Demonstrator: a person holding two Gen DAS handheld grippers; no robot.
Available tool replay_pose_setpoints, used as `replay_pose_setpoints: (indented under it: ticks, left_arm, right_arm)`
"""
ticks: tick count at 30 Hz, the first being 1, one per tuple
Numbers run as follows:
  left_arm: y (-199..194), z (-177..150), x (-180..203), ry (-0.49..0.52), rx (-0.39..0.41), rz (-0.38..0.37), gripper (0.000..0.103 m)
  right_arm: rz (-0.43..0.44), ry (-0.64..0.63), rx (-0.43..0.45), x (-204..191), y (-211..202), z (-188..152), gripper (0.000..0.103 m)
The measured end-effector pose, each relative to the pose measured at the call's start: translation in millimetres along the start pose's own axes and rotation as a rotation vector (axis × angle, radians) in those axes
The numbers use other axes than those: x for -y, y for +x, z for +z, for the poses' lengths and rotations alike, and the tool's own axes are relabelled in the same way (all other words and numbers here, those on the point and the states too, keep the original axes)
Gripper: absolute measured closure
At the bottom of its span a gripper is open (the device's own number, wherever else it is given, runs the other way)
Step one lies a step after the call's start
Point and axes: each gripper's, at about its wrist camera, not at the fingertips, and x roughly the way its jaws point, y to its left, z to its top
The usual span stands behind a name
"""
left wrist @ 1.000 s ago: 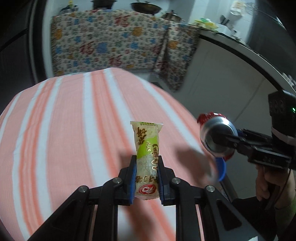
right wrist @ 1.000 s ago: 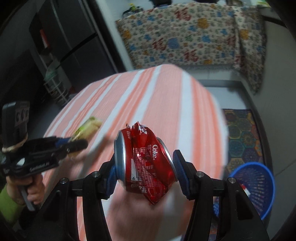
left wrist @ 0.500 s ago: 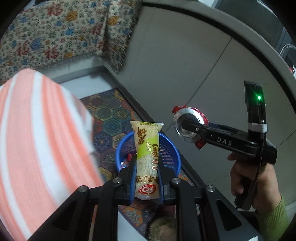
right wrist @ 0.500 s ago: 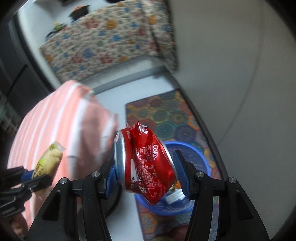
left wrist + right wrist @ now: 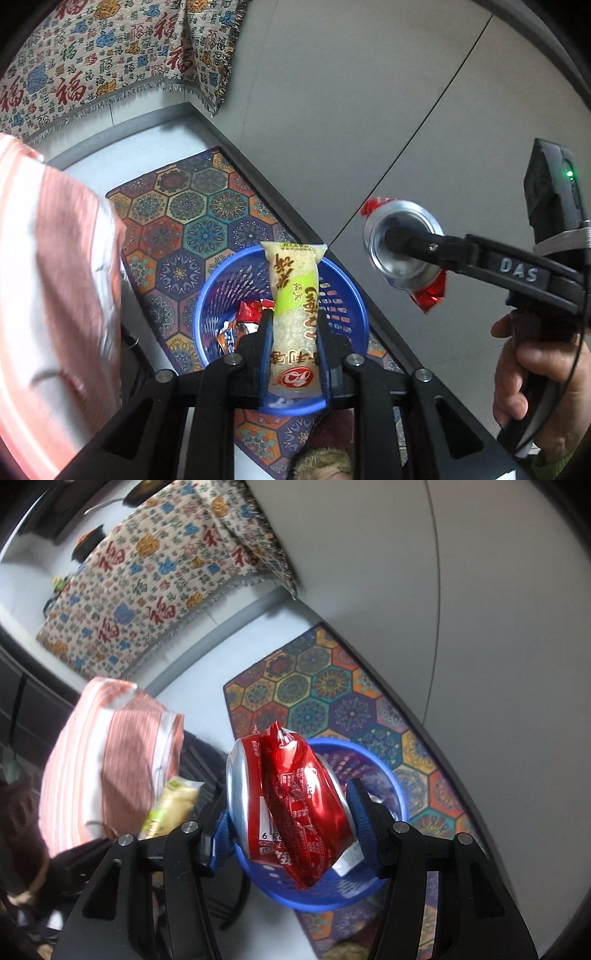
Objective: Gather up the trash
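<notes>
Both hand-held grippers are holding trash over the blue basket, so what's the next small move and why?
Probably open the right hand-held gripper fully: its jaws have just been opening, and the crushed Coke can between them hangs over the blue basket. The left hand-held gripper can release its snack packet after.

left claw: grips snack packet | above blue basket

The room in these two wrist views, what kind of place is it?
Most likely a home, perhaps a kitchen or dining corner: a patterned floor mat, a printed cloth draped over a counter with dark pots on top, a striped tablecloth, and a blue waste basket.
</notes>
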Motion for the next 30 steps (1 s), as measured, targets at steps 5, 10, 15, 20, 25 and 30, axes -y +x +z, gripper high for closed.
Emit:
replay_pose_setpoints:
  ticks: [5,10,15,20,25,30]
  left_arm:
    - [8,6,-5,-0.038,0.047,0.008,0.046]
    - [-25,4,6,0.023,0.142,0.051,0.039]
    - [-79,-15,22,0.07,0.246,0.074,0.018]
    - [-125,-50,32,0.098,0.248,0.105,0.01]
    - [-162,-89,41,0.131,0.298,0.181,0.0]
    - [-191,-106,41,0.077,0.317,0.282,0.0]
  right_arm:
    - [0.002,0.06,0.042,9,-3,0,0.013]
    - [-0.015,0.084,0.113,12,-26,1,0.0]
    - [-0.089,0.044,0.172,-3,-63,-6,0.0]
    - [-0.225,-0.061,0.204,-32,-103,-38,0.0]
    - [-0.218,-0.134,0.193,-54,-128,-88,0.0]
    - [-0.222,-0.151,0.238,-62,-156,-130,0.0]
